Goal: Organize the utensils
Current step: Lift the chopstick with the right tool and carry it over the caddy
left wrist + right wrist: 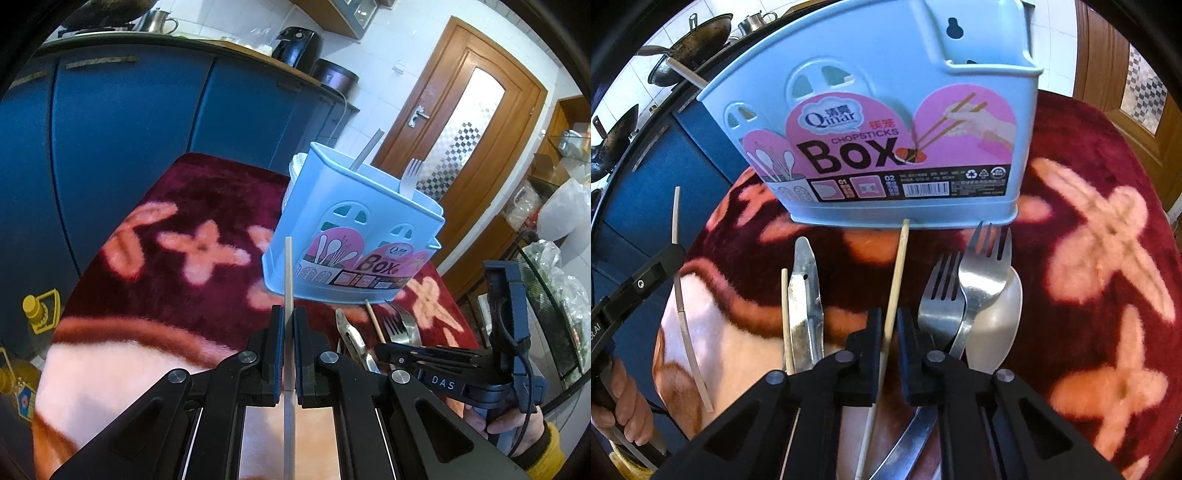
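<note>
Kitchen, blue cabinets behind; desk [1108,155] covered in a maroon flowered fleece. Blue chopsticks box [354,236] stands at the far edge — already holding a white fork [410,177] and one grey handle, so sorting is begun, mostly undone. Left gripper [289,328]: fingers pinching a thin pale stick [288,273], held clear of the desk. Right gripper [888,328]: fingers nearly together around a wooden chopstick [898,273]; contact not certain. Still lying loose: two steel forks [964,280], a spoon [1001,325], a knife [805,295], another chopstick [786,317].
</note>
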`<state>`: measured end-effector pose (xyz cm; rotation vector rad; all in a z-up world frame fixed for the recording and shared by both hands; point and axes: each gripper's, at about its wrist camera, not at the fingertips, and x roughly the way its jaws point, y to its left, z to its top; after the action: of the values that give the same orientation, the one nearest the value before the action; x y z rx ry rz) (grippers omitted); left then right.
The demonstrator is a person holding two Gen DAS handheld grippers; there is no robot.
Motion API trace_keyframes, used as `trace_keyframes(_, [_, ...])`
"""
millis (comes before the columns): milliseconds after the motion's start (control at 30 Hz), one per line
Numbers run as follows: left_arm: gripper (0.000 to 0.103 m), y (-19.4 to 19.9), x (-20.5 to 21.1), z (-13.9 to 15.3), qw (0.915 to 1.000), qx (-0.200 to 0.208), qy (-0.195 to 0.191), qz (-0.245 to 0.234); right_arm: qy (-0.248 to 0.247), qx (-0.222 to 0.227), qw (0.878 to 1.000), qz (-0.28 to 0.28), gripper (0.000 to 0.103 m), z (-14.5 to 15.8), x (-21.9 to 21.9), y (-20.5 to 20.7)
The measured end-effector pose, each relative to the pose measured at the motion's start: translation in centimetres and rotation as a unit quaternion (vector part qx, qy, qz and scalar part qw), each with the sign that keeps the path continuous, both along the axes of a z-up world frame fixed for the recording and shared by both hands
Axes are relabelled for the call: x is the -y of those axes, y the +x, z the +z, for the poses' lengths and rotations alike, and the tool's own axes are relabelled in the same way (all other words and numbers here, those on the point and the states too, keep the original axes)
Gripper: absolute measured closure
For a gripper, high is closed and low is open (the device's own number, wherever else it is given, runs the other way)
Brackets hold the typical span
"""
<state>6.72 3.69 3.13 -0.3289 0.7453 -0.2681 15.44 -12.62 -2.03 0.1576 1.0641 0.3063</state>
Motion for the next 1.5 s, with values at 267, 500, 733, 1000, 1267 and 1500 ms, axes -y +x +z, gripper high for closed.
trace_keyframes(267, [0.099,-0.5,0.0,1.1,0.9999,0.013,0.005,0.003,0.059,0.041,0.997,-0.016,0.097,1.7,2.2,-2.5])
trace_keyframes(500, [0.099,-1.2,0.4,2.5,0.9993,0.038,0.004,-0.001,0.080,0.122,0.989,-0.038,0.097,4.9,4.2,-5.8])
trace_keyframes(733, [0.099,-1.6,0.7,4.3,0.9983,0.058,0.005,0.000,0.100,0.195,0.974,-0.056,0.097,8.1,5.5,-8.0])
trace_keyframes(1000, [0.099,-2.3,0.9,7.2,0.9957,0.092,0.012,0.004,0.120,0.250,0.958,-0.080,0.097,10.7,6.7,-9.5])
trace_keyframes(1267, [0.099,-2.1,1.0,10.9,0.9906,0.133,0.030,0.011,0.127,0.282,0.946,-0.096,0.097,12.6,7.7,-9.8])
trace_keyframes(1500, [0.099,-1.6,0.7,13.5,0.9862,0.159,0.041,0.022,0.134,0.300,0.939,-0.098,0.097,13.9,8.0,-9.2])
